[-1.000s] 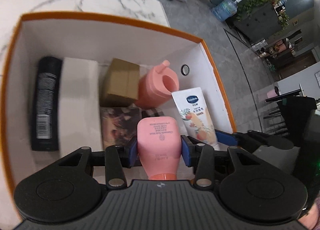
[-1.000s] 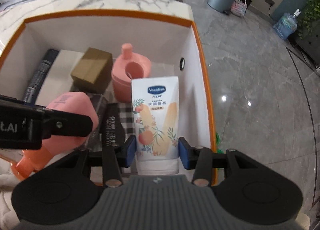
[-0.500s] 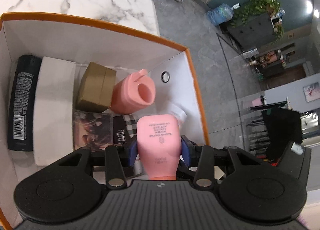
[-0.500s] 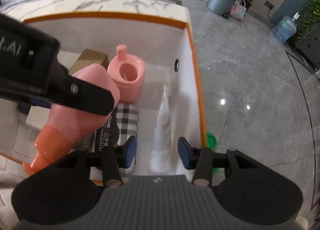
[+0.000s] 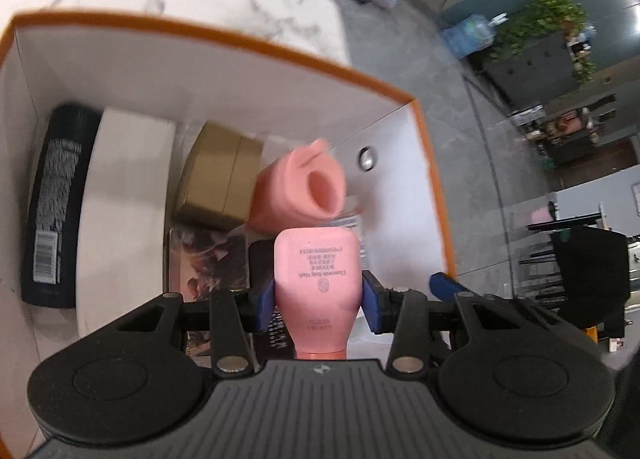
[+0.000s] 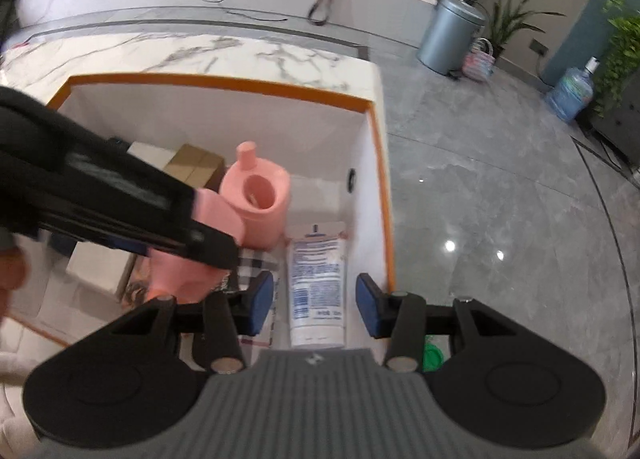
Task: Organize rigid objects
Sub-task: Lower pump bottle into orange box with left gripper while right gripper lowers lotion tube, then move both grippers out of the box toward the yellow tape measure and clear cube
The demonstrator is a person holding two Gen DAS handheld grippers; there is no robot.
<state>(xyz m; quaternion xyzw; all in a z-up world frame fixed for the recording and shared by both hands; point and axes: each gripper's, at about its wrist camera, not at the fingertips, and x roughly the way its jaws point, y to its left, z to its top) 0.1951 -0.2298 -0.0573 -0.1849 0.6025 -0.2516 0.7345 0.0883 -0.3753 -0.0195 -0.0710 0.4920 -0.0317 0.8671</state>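
My left gripper [image 5: 318,301] is shut on a pink body wash bottle [image 5: 316,279], held base-forward over the white, orange-rimmed box [image 5: 280,47]. It shows in the right wrist view too [image 6: 192,259]. My right gripper [image 6: 315,305] is open and empty above a white lotion tube [image 6: 318,283] that lies flat against the box's right wall. A pink holder [image 6: 258,203] stands in the box behind the tube.
The box also holds a black bottle [image 5: 52,203], a white box [image 5: 124,195], a brown carton [image 5: 218,179] and a dark patterned pack [image 5: 208,259]. It stands on a marble counter [image 6: 200,55]. Grey floor [image 6: 500,199] lies to the right.
My right gripper opened and let go of the lotion tube, which now lies flat by the right wall. My left gripper, still holding the pink bottle, moved right over the box.
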